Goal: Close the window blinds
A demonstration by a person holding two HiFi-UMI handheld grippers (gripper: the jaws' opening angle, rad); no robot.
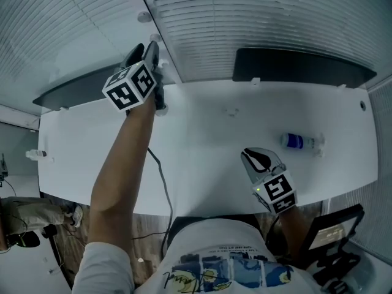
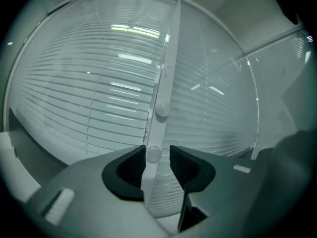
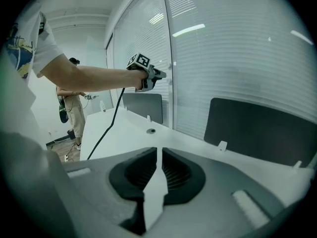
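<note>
1. State: my left claw [image 2: 157, 152] is up at 11 o'clock in the head view, open at the white upright strip [image 2: 165, 78] between the two blinds [image 2: 94, 98]. The lower round knob [image 2: 153, 154] stands between the jaws, hard by the left pad with a gap at the right pad. Nothing is gripped.
2. Risk: an off-centre close. With the knob sitting toward one pad, it may squirt out, or I may clamp the strip's edge instead.
3. Risk: turning on a slack grip. The pads would skid round the knob and the slats would not follow. I cannot tell from here how far shut they are.
4. Risk: over-forcing. My arm is stretched far across the tabletop [image 1: 202, 158], so any lean would lever on the strip and could bend it or shear the knob.
5. Risk: the cable [image 1: 160, 176] trailing toward 6 o'clock may catch the tabletop edge and tug the claw off line.
6. My right claw [image 3: 159, 155] is closed and empty, low at 5 o'clock. The bottle [image 1: 297, 141] lies near it at 3 o'clock, and a careless swing would send it rolling.
</note>
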